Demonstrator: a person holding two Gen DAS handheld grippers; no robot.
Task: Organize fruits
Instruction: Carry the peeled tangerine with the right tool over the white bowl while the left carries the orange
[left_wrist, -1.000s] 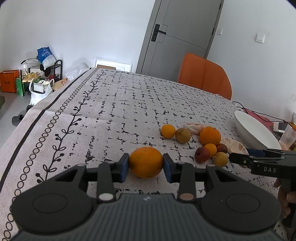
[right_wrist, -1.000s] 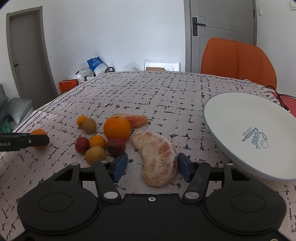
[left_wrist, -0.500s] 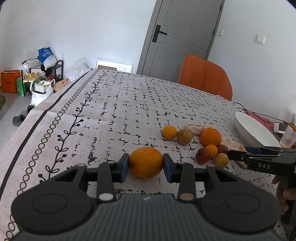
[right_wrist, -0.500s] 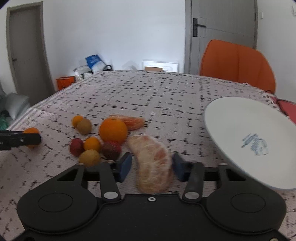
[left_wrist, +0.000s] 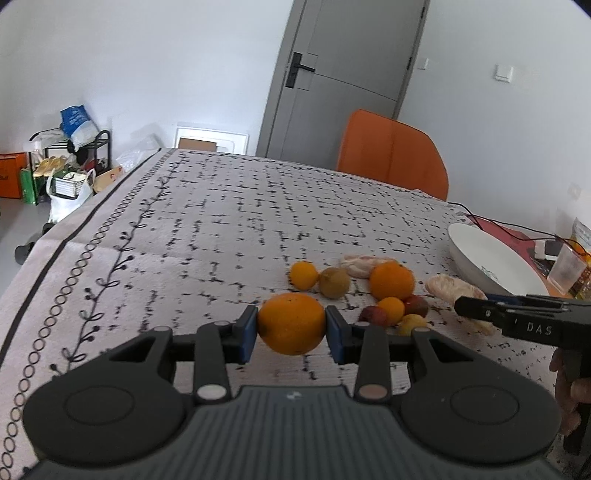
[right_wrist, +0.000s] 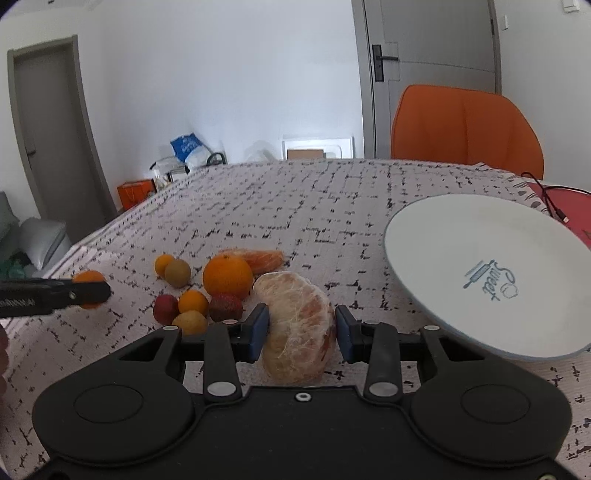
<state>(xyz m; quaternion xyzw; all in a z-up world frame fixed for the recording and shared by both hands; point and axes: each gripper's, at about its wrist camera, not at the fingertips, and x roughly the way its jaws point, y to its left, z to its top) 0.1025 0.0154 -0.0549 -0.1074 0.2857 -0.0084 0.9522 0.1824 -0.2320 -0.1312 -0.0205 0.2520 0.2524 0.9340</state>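
My left gripper (left_wrist: 291, 330) is shut on an orange (left_wrist: 291, 323) and holds it above the patterned tablecloth. My right gripper (right_wrist: 301, 334) is shut on a peeled pomelo segment (right_wrist: 297, 326) and holds it just left of the white plate (right_wrist: 491, 273). A cluster of fruit lies on the cloth: a large orange (right_wrist: 227, 277), a kiwi (right_wrist: 177, 272), small oranges (right_wrist: 192, 302), two dark red fruits (right_wrist: 225, 306) and a second peeled segment (right_wrist: 264, 258). The cluster also shows in the left wrist view (left_wrist: 391, 280), with the plate (left_wrist: 491, 258) beyond it.
An orange chair (right_wrist: 465, 125) stands at the table's far edge. A red cable and small items (left_wrist: 565, 258) lie to the right of the plate. Bags and a rack (left_wrist: 66, 173) stand on the floor beyond the table's left edge.
My right gripper closed on the pomelo segment and lifted it off the cloth. My left gripper rose slightly with the orange still held.
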